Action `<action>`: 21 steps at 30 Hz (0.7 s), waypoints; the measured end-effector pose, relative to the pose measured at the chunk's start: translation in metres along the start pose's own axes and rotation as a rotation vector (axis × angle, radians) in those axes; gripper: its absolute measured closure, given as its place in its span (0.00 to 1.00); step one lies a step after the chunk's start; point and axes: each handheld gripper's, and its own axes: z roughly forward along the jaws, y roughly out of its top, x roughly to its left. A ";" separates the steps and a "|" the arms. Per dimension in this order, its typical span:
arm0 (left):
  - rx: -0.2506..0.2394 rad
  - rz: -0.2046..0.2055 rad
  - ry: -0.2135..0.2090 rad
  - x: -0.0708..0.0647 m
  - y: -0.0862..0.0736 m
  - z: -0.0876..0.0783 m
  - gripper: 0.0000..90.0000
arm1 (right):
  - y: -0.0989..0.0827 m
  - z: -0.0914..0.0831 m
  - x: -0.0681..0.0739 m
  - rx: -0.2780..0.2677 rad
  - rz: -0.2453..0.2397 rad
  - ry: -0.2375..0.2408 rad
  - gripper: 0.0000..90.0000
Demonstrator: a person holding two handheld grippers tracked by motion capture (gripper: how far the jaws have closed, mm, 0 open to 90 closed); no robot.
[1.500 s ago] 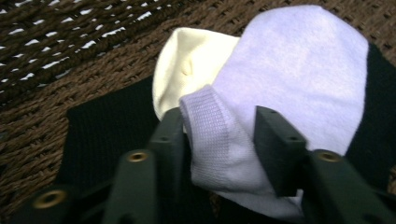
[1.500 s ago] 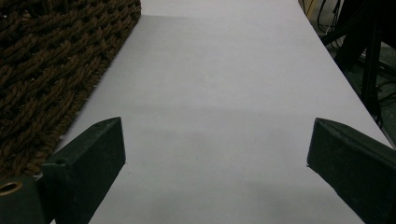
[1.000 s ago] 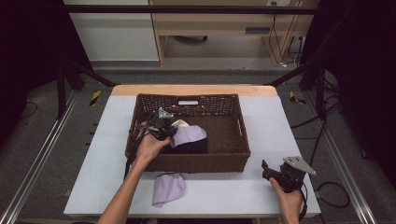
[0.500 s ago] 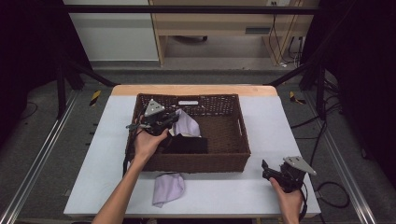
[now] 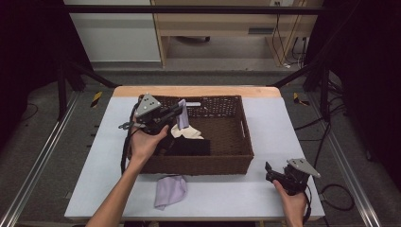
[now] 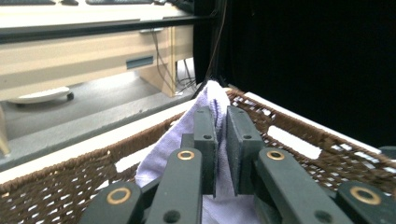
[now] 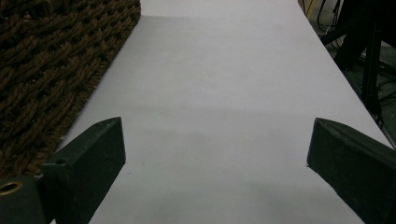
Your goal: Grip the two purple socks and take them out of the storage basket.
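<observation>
Right gripper (image 5: 270, 171) is resting on the white table (image 5: 283, 123) near the front right corner, jaws standing wide apart with nothing between them. A second lilac cloth (image 5: 169, 190) is lying crumpled on the table just in front of the wicker basket (image 5: 236, 158). Left gripper (image 5: 178, 109) is hovering over the basket's left end, jaws pinching a lilac cloth (image 6: 205, 109) that is hanging from them above a cream cloth (image 5: 188, 133) and a black cloth (image 5: 189, 147) inside the basket.
</observation>
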 end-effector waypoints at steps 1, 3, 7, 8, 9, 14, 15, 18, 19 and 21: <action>-0.013 0.006 -0.010 -0.003 0.004 -0.006 0.92 | 0.000 0.000 0.000 0.000 0.000 0.000 0.05; -0.028 0.011 -0.019 -0.006 0.008 -0.013 0.92 | 0.000 0.000 0.000 0.000 0.000 0.000 0.05; -0.057 0.015 -0.050 -0.014 0.016 -0.025 0.92 | 0.000 0.000 0.000 0.001 0.000 -0.001 0.05; -0.057 0.015 -0.050 -0.014 0.016 -0.025 0.92 | 0.000 0.000 0.000 0.001 0.000 -0.001 0.05; -0.071 0.015 -0.072 -0.018 0.019 -0.031 0.92 | 0.000 0.000 0.000 0.001 0.000 -0.001 0.05; -0.103 0.030 -0.101 -0.028 0.024 -0.046 0.92 | 0.000 0.000 0.000 -0.001 0.002 -0.001 0.05; -0.110 0.031 -0.106 -0.029 0.025 -0.049 0.92 | 0.000 0.000 0.000 -0.001 0.002 -0.001 0.05; -0.121 0.040 -0.117 -0.032 0.027 -0.056 0.92 | 0.000 0.000 0.000 -0.001 0.002 -0.001 0.05; -0.129 0.052 -0.127 -0.036 0.030 -0.063 0.92 | 0.000 0.000 0.000 0.000 0.000 -0.001 0.05; -0.138 0.066 -0.142 -0.041 0.032 -0.070 0.92 | 0.000 0.000 0.000 0.000 0.001 -0.002 0.05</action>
